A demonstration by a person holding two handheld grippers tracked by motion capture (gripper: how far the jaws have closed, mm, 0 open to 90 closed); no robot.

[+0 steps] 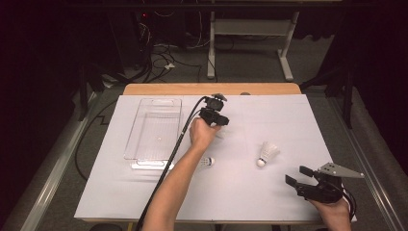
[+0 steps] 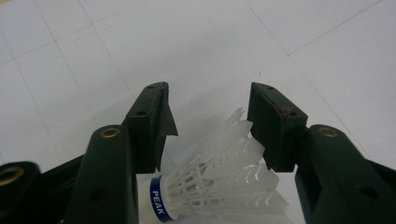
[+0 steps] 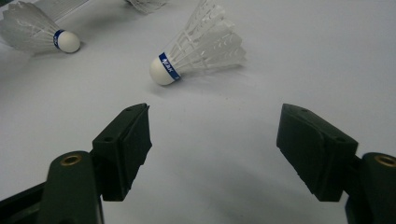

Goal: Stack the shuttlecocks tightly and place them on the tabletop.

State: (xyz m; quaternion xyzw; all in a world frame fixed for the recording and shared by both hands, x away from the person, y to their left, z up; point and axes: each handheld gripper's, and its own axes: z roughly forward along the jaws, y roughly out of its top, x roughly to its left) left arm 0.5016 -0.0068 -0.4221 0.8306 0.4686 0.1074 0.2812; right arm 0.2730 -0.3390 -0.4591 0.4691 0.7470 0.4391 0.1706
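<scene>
Since the shuttlecock lying on the white table between the spread jaws of the left gripper is judged light and fragile, its feathers should be spared and the firm cork base pinched; nothing is held yet

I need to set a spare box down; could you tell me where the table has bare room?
Free: the far right corner beyond the right shuttlecock, and the near left below the clear tray. Crowded: the middle, around the left gripper and the middle shuttlecock.
</scene>
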